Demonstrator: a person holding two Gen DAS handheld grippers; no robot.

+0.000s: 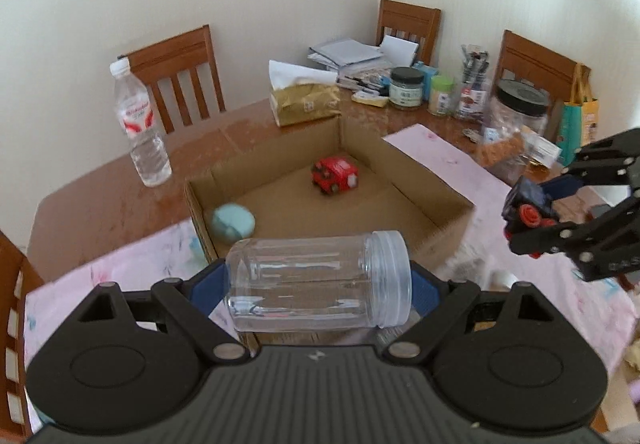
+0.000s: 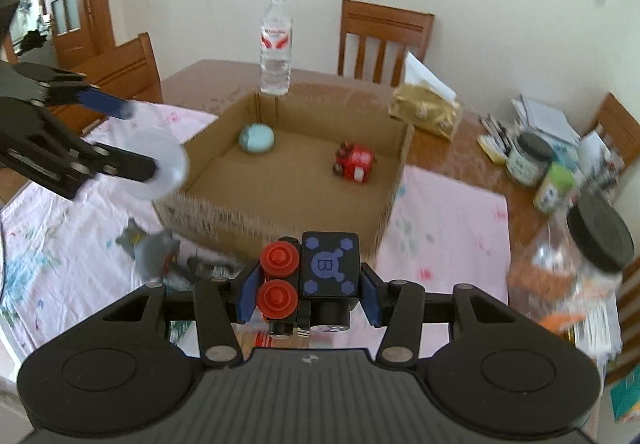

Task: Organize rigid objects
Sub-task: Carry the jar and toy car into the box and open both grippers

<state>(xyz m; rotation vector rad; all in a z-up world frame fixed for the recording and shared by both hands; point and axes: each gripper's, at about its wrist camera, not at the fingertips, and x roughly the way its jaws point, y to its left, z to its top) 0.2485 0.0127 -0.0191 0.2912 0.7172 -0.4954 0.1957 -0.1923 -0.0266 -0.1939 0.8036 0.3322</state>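
A clear plastic jar (image 1: 320,280), lidless and lying on its side, is clamped end to end between the blue pads of the left claw (image 1: 320,284), held in the air just short of the near wall of an open cardboard box (image 1: 404,164). To its right, the right claw (image 2: 308,284) is closed on a dark toy block with two red wheels (image 2: 310,272), a blue letter B on its upper face, also raised above the pink cloth (image 2: 448,228) and just short of the box's near edge.

Both hands appear to be mid-carry: the pickups look finished and the drops not yet made. Already lying on the box floor are a red toy vehicle (image 1: 335,175) toward the far right corner and a pale blue-green rounded object (image 1: 233,223) against the left wall, well apart from each other.

The next move likely calls for each claw to pass over the near wall, lower toward the bare cardboard between the two items, and only then part its fingers. The jar, being round and on its side, may roll once freed. The two claws sit near each other and would do well to stay clear.

A small grey toy (image 2: 150,244) lies on the cloth in front of the box, seemingly awaiting its turn. On the wooden counter (image 1: 100,200) beyond stand a water bottle (image 1: 140,124), a tissue box (image 1: 304,102) and several jars.
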